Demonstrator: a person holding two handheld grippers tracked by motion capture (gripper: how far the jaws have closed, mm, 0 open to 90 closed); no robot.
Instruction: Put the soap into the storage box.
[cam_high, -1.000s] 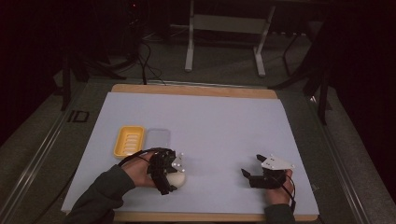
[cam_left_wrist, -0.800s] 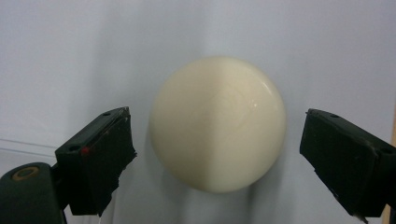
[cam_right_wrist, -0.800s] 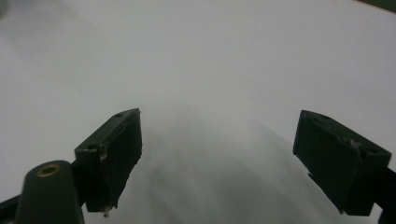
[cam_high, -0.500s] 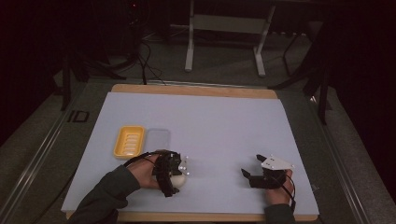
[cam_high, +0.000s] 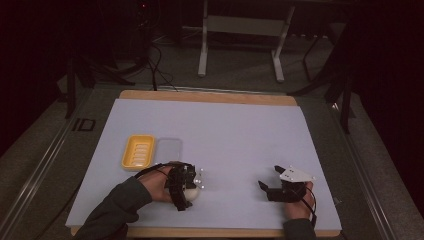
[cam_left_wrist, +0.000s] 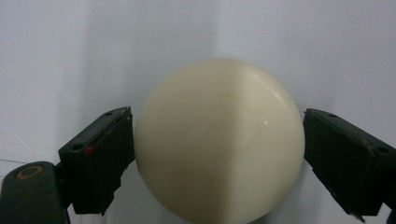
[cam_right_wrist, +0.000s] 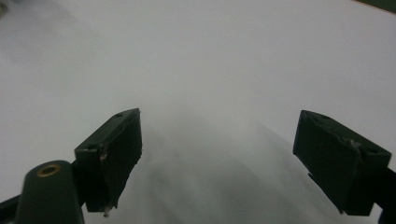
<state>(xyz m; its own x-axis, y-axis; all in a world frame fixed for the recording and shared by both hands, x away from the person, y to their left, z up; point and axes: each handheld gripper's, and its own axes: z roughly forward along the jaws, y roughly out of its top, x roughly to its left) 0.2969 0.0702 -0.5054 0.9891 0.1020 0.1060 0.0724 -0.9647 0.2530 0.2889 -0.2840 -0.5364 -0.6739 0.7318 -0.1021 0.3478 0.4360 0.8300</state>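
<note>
Left tool (cam_left_wrist: 218, 154) closing, clamped on cream ball (cam_left_wrist: 219, 140); right tool (cam_right_wrist: 217, 154) apart.

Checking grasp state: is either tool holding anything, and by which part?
The left tool brackets the cream ball at its widest sides, jaws just closing; a firm grip cannot be told. The right tool is open and empty.

One marking legible: the letters "ID" in dark print on the grey floor strip (cam_high: 82, 125), just left of the table's (cam_high: 210, 97) far left corner. No other text, label, brand or number readable anywhere.
</note>
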